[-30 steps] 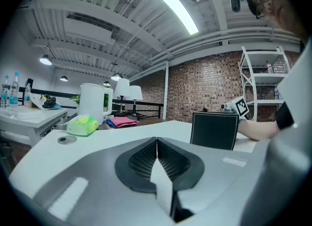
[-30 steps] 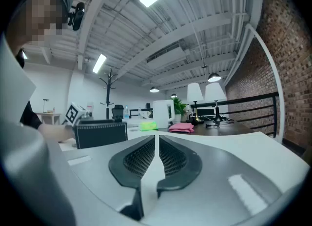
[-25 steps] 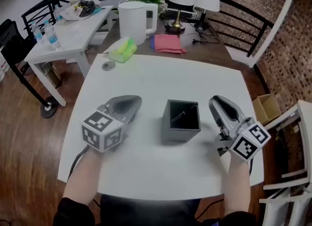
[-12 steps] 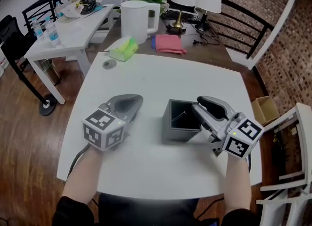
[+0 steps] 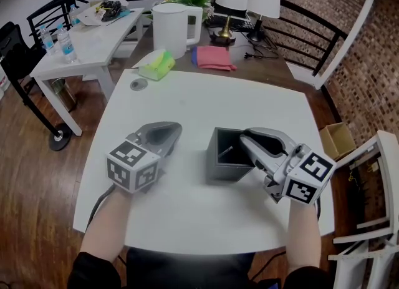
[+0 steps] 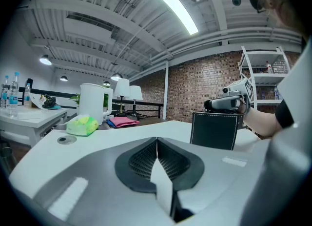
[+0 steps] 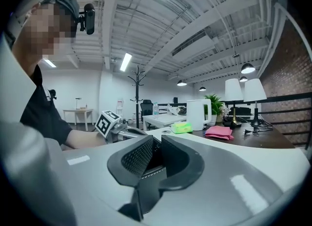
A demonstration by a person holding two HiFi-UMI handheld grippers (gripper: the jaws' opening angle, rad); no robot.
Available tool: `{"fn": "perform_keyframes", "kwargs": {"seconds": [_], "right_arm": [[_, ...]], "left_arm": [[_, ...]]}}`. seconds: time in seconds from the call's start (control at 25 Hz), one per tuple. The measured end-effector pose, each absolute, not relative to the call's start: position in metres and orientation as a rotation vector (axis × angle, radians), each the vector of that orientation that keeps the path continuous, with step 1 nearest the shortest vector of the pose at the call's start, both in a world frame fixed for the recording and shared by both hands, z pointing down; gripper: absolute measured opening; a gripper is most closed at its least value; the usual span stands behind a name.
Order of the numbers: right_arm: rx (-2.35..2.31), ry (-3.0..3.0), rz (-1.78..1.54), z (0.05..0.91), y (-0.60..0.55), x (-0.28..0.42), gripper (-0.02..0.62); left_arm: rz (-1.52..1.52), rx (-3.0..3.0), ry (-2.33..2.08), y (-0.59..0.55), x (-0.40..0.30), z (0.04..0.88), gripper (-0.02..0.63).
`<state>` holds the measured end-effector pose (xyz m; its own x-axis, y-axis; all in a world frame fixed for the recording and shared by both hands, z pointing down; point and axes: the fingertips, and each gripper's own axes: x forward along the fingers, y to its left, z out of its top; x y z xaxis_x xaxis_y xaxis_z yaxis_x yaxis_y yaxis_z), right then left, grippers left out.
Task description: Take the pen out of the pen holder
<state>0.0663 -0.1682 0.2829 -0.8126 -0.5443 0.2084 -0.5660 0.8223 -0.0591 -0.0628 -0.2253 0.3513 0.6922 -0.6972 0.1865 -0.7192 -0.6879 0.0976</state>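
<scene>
The pen [image 5: 225,152] leans inside the pen holder [image 5: 218,169] — likely light, rigid, slick; grasp its upper end. At the holder's rim the right gripper [image 5: 243,139] has just been closing: narrow gap, nothing clamped. Beside the holder, left gripper [image 5: 175,128] clenched, empty.

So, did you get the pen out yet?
Not yet. Done: the right claw sits at the pen holder. In hand: its jaws have just been closing, nothing gripped, only the holder's rim between them. Left: grab the pen leaning inside and lift it out.
</scene>
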Motion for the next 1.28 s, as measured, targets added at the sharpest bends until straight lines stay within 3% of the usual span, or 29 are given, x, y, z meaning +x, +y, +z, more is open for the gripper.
{"fn": "perform_keyframes", "kwargs": {"seconds": [0.32,0.8,1.0,1.28], "right_arm": [[0.899,-2.963,0.213,0.247,-0.16,0.069,0.058],[1.239,-3.073,-0.143,0.146,-0.153,0.129,0.057],[1.49,-2.944,-0.134,0.171,-0.178,0.163,0.057],[1.658,-2.674,0.028,0.275,-0.223,0.185,0.055]], "left_arm": [[0.201,2.737,-1.154,-0.225,-0.063,0.352,0.003],[0.201,2.732,-1.165,-0.226,-0.064,0.352,0.003],[0.198,2.729,-1.173,-0.225,-0.065,0.352,0.003],[0.197,2.728,-1.173,-0.225,-0.065,0.352,0.003]]}}
